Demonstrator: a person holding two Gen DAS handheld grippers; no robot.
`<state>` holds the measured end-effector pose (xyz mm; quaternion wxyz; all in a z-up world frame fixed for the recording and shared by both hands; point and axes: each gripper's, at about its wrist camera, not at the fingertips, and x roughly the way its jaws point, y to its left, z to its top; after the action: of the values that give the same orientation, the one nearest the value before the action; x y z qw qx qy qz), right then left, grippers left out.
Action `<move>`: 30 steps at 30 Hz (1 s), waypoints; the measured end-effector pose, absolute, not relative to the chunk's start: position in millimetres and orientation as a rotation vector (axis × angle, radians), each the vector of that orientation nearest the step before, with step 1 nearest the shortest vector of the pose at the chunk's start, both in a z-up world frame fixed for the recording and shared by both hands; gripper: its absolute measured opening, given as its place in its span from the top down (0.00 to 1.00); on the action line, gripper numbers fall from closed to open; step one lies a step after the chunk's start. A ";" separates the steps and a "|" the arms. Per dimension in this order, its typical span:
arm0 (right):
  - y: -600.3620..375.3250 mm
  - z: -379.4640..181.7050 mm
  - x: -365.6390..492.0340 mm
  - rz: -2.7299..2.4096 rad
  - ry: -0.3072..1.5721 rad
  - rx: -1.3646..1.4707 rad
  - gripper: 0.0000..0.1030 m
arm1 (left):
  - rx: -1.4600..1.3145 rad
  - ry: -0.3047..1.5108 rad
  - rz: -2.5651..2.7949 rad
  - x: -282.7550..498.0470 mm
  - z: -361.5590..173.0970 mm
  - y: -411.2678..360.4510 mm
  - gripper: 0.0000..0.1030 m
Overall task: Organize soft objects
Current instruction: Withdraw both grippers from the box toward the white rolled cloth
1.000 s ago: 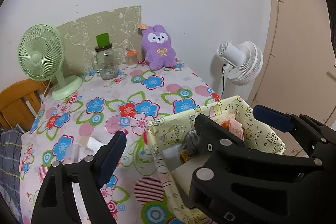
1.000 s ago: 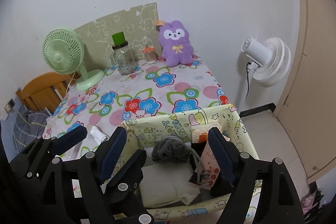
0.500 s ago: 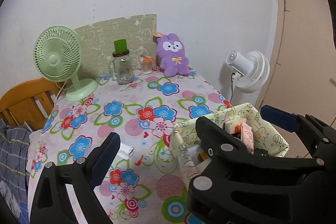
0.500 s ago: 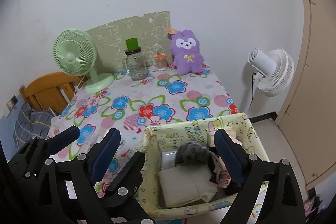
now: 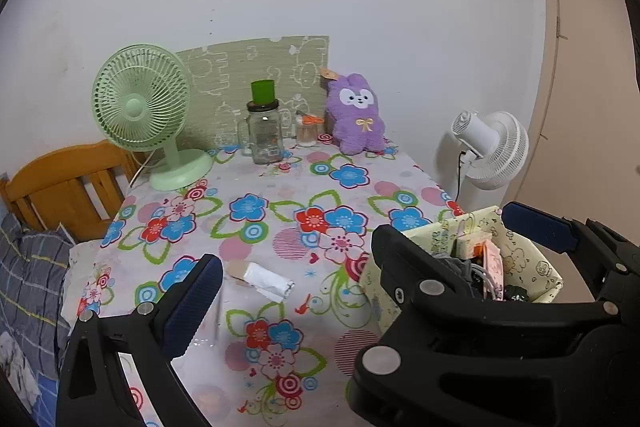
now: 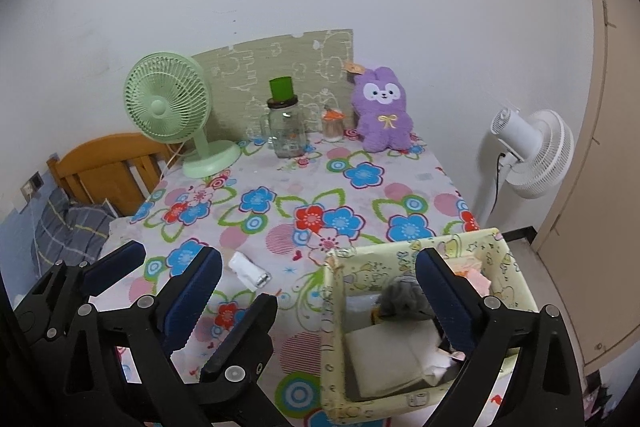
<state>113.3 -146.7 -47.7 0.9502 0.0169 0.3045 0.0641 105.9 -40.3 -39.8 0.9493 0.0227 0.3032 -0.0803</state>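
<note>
Two grippers, both mine, jaws opening wide, nothing pinched in either. Left gripper (image 5: 360, 267) hangs over the flower-print tablecloth (image 5: 280, 195); a small white crumpled wrapper (image 5: 266, 277) lies on the cloth between its fingers, untouched. Right gripper (image 6: 318, 281) sits above the near corner, where the yellow cartoon-print fabric basket (image 6: 334, 311) stands. Basket holds a grey knitted soft bundle (image 6: 400, 297) and a folded cream cloth (image 6: 390, 353), just inside my right finger. Purple plush rabbit (image 6: 382, 111) sits upright against the far wall, well apart from all fingers, beside a green-capped glass jar (image 6: 286, 129).
</note>
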 end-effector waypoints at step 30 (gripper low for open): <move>-76.1 -65.6 150.4 0.236 0.667 0.014 0.04 | 0.000 0.660 -0.086 132.2 -55.7 29.5 0.01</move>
<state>150.4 -76.1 -65.6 0.9380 0.0066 0.3267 0.1157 132.2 29.5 -55.7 0.9452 0.0001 0.3238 -0.0423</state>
